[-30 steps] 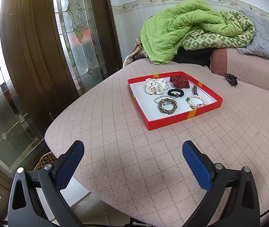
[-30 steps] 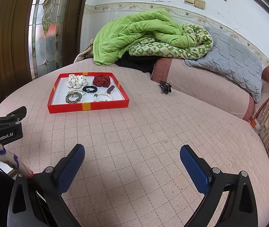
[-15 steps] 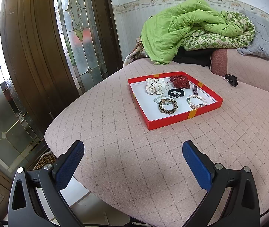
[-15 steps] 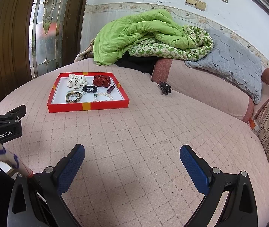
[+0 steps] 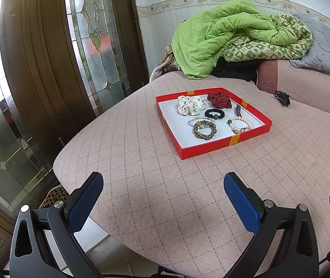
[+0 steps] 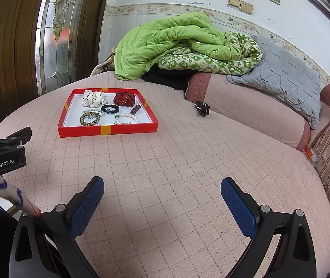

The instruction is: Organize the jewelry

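Note:
A red tray [image 5: 211,150] [image 6: 84,131] with a white floor lies on the pink quilted bed. In it are a white scrunchie [image 5: 189,105], a red scrunchie [image 5: 219,100], a black hair tie [image 5: 214,113], a brown braided bracelet [image 5: 204,129], a pearl bracelet [image 5: 240,124] and a purple bead piece [image 5: 238,110]. A black hair claw [image 5: 282,97] [image 6: 201,108] lies on the bed right of the tray. My left gripper [image 5: 162,192] is open and empty, well short of the tray. My right gripper [image 6: 161,197] is open and empty over bare bed.
A green quilt [image 6: 172,44] and a grey pillow [image 6: 283,78] are piled at the back by the wall. A wooden door with stained glass [image 5: 90,37] stands left. The bed edge [image 5: 77,180] drops off at the near left. The left gripper's body [image 6: 5,155] shows at left in the right wrist view.

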Tool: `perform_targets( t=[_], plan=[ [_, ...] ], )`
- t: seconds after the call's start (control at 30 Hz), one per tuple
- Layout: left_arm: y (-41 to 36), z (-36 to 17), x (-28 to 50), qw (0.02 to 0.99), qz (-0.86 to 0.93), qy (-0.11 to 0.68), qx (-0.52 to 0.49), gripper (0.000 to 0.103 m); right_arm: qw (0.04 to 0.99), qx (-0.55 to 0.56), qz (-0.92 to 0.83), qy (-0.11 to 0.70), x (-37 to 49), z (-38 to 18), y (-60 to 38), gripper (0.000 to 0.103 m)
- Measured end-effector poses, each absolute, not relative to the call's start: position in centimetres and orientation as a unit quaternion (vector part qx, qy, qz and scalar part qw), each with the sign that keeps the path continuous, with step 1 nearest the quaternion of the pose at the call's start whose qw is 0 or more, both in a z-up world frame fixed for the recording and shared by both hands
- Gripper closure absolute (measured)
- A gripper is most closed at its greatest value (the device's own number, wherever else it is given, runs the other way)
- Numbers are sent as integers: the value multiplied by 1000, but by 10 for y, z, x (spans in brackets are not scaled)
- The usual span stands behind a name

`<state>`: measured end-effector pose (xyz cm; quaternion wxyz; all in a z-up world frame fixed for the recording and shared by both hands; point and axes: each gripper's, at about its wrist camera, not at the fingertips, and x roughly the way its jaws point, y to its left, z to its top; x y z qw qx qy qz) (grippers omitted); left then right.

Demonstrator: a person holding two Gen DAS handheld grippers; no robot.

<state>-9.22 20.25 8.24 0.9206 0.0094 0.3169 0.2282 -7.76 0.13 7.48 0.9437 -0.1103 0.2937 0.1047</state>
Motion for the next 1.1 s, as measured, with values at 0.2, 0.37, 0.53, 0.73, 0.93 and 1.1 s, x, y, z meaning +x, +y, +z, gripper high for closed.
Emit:
perform_targets(
  t=[0.2, 0.37, 0.53, 0.73, 0.93, 1.1],
  plan=[
    [203, 83, -92, 921, 228, 317, 10, 0, 943, -113, 104, 295, -77, 75, -1, 1],
    [201, 83, -93, 921, 227, 317, 10, 0, 943, -113, 105, 295, -77, 74, 0, 1],
    [200, 83, -93, 921, 226, 318, 10, 0, 943, -113, 105, 296, -76, 73, -4, 1],
    [200, 83, -93, 921, 226, 318, 10, 0, 942, -113, 106, 297, -75, 73, -4, 1],
    [195, 80, -89, 920, 210, 330, 12, 0, 940, -105, 105, 308, -71, 71, -9, 1],
    [178, 74, -72, 926, 146, 348, 13, 0, 940, -95, 72, 318, -67, 70, -36, 1]
  ],
)
